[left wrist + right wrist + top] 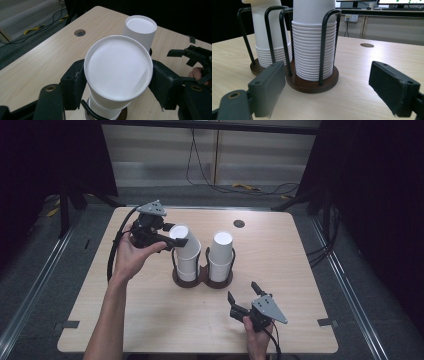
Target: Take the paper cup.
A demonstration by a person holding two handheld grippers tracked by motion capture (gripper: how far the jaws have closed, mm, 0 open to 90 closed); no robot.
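Two stacks of upturned white paper cups stand in a twin holder (202, 281) with a brown base (312, 86) and black wire posts. My left gripper (177, 240) is shut on the top cup (184, 242) of the left stack, its pads pressing both sides of the cup (118, 67), which leans a little off the stack below. The right stack (221, 252) stands untouched beside it (140, 27). My right gripper (242, 291) rests low near the table's front right, open and holding nothing, its jaws (332, 85) facing the right stack (313, 37) from a short way off.
A round cable hole (239, 223) lies in the table behind the stacks. Bare wood surrounds the holder. Cables run across the floor beyond the far edge. Dark curtains hang at both sides.
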